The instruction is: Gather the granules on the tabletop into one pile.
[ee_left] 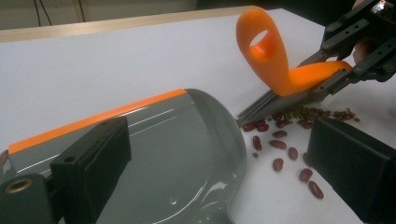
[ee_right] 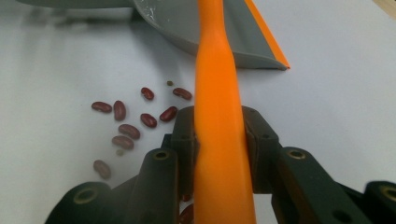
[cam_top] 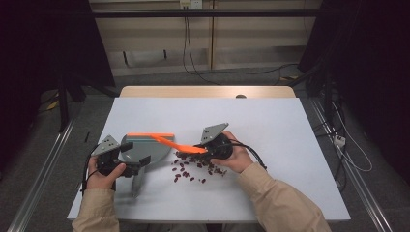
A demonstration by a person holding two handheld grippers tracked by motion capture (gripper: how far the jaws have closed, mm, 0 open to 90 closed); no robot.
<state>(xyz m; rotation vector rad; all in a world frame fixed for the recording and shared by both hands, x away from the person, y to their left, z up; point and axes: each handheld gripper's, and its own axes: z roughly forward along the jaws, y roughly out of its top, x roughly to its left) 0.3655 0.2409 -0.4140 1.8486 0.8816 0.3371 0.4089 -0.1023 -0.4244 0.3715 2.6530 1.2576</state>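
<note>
Right gripper point(cam_top: 207, 149) is clamped on the orange brush point(cam_top: 176, 144), its long axis pointing left at the dustpan point(cam_top: 145, 147); beans point(cam_top: 193, 169) lie lower centre (left gripper point(cam_top: 126, 162) holds the dustpan handle)

The high view looks forward and down on the table point(cam_top: 270, 145). Both gripper views sit low and close, sharing the dustpan point(ee_left: 187, 140) and beans point(ee_right: 121, 126).
</note>
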